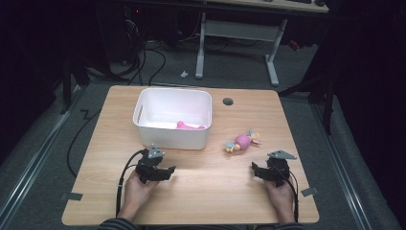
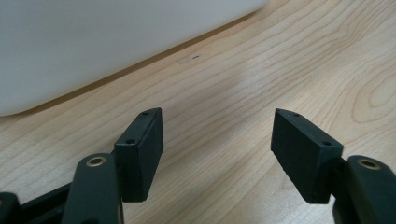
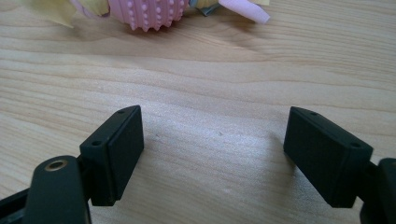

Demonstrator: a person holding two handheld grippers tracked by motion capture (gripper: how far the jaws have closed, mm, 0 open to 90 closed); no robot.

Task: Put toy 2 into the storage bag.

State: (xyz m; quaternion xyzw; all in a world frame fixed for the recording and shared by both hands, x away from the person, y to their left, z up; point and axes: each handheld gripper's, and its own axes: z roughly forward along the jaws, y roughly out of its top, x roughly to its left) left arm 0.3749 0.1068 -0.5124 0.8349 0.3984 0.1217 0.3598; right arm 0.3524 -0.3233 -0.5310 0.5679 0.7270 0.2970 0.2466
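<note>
A white bin [image 1: 172, 120] stands at the table's middle back, and a pink object [image 1: 189, 126] lies inside it. Right of the bin, on the wood, lies a pink knobbly toy [image 1: 242, 142] with yellow and blue ends. My left gripper [image 1: 160, 171] rests low at the front left, just in front of the bin, open with nothing between its jaws; the bin's white wall [image 2: 93, 42] is close ahead of it. My right gripper [image 1: 261, 171] sits at the front right, open and empty. The pink toy [image 3: 149, 11] lies a little beyond it.
A dark round hole [image 1: 228, 101] is in the tabletop behind the toy. Grey tape tabs [image 1: 72, 196] mark the front corners. Bare wood [image 1: 210, 187] spreads between the two grippers. A desk frame [image 1: 239, 38] stands on the floor beyond the table.
</note>
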